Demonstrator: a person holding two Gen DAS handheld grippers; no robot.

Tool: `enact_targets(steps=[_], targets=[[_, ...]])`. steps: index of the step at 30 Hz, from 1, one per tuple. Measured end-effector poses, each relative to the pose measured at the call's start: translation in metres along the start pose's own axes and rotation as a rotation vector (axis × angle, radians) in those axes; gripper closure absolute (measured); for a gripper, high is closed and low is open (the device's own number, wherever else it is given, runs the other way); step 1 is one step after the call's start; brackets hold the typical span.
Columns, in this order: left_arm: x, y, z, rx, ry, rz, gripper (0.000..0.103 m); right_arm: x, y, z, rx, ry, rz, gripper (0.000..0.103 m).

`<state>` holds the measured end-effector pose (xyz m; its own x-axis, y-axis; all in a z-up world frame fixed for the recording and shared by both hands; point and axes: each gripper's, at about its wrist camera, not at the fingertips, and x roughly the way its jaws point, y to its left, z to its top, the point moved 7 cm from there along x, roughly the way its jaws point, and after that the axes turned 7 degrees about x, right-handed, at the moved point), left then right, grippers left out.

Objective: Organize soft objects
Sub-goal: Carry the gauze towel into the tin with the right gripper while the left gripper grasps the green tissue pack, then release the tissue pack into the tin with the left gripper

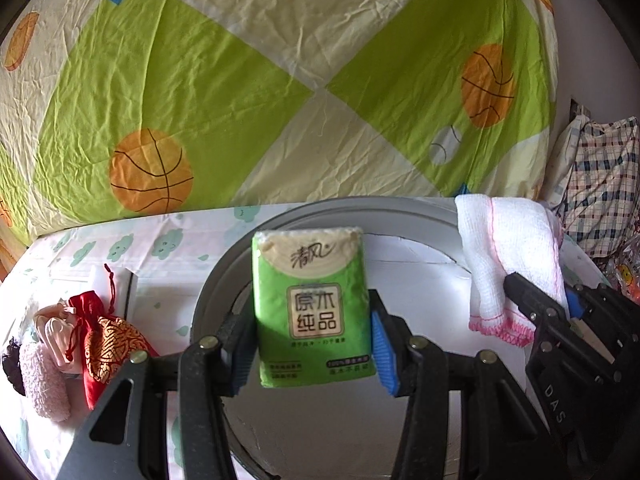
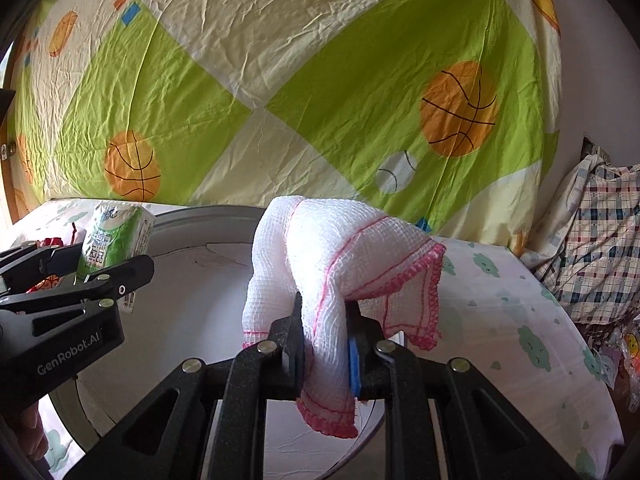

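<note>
Left wrist view: left gripper [image 1: 314, 344] clamped on green plastic-wrapped tissue pack [image 1: 314, 308], blue pads pressing both long sides, pack upright and lifted over round grey basin with white lining [image 1: 420, 264]. Grip low on the pack, top half free. Risk: soft pack squashing and sliding out between the pads, dropping early or tipping outside the rim. Red and gold drawstring pouch [image 1: 106, 332] and pink fuzzy sock bundle [image 1: 42, 376] lying on cloud-print table cover [image 1: 160, 240] left of basin, well apart from gripper, not yet collected by the look of it. Right gripper [image 1: 560, 312] visible at right edge, just beside, holding white gauze washcloth with pink stitched edge [image 1: 508, 256]. Risk: both tools over the same basin, likely collision if both lower together.

Right wrist view: right gripper [image 2: 324, 340] pinched narrow on white gauze washcloth with pink stitched edge [image 2: 340, 264], cloth bunched and draped over the tips, loose corner hanging below the fingers [image 2: 364, 344]. Held over the basin's near-right side. Risk: dangling hem snagging on a fingertip at release, cloth staying hooked or trailing over the basin rim onto the cover. Left gripper [image 2: 100, 268] with tissue pack at left, near but apart. Basketball-print bedsheet [image 2: 320, 80] hanging behind, plaid cloth pile [image 2: 600, 240] at right, neither touched.
</note>
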<state>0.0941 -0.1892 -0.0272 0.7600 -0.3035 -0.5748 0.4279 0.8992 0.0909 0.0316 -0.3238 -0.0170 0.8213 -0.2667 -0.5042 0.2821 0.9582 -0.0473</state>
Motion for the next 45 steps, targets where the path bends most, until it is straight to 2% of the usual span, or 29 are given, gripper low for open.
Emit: enact_targets(steps=[3, 4, 5, 6, 7, 8, 10, 14, 18, 26, 30, 36, 45], targets=[[0.001, 0.001, 0.0, 0.017, 0.001, 0.019, 0.053, 0.002, 0.0, 0.0, 0.009, 0.011, 0.002, 0.078], [0.001, 0.002, -0.001, 0.019, 0.003, 0.023, 0.051, 0.002, -0.001, 0.0, 0.018, 0.014, 0.007, 0.064], [0.002, 0.002, -0.001, 0.018, 0.002, 0.022, 0.048, 0.001, -0.001, 0.0, 0.026, 0.015, 0.009, 0.044], [0.0, 0.003, -0.001, 0.021, -0.003, 0.026, 0.043, 0.001, -0.002, 0.0, 0.032, 0.013, 0.011, 0.034], [-0.003, 0.004, 0.0, 0.025, -0.017, 0.036, 0.026, -0.001, -0.002, 0.001, 0.039, 0.003, 0.019, 0.022], [-0.009, 0.006, 0.002, 0.025, -0.044, 0.06, 0.012, -0.005, -0.002, 0.003, 0.051, -0.017, 0.026, 0.022], [-0.02, 0.012, 0.007, 0.017, -0.103, 0.106, 0.0, -0.012, -0.005, 0.007, 0.074, -0.053, 0.031, 0.021], [-0.029, 0.017, 0.011, -0.025, -0.144, 0.065, 0.0, -0.027, -0.017, 0.015, 0.155, -0.14, 0.028, 0.018], [-0.031, 0.019, 0.011, -0.033, -0.155, 0.075, 0.0, -0.034, -0.028, 0.02, 0.218, -0.195, 0.019, 0.017], [-0.032, 0.023, 0.007, -0.065, -0.145, 0.07, 0.0, -0.033, -0.047, 0.019, 0.312, -0.197, -0.017, 0.017], [-0.032, 0.03, 0.003, -0.067, -0.145, 0.094, 0.0, -0.037, -0.053, 0.018, 0.344, -0.224, -0.035, 0.017], [-0.045, 0.052, -0.003, -0.068, -0.194, 0.166, 0.0, -0.049, -0.052, 0.02, 0.346, -0.281, -0.041, 0.017], [-0.047, 0.083, -0.023, -0.038, -0.164, 0.236, 0.0, -0.065, -0.034, 0.021, 0.313, -0.36, -0.049, 0.017]])
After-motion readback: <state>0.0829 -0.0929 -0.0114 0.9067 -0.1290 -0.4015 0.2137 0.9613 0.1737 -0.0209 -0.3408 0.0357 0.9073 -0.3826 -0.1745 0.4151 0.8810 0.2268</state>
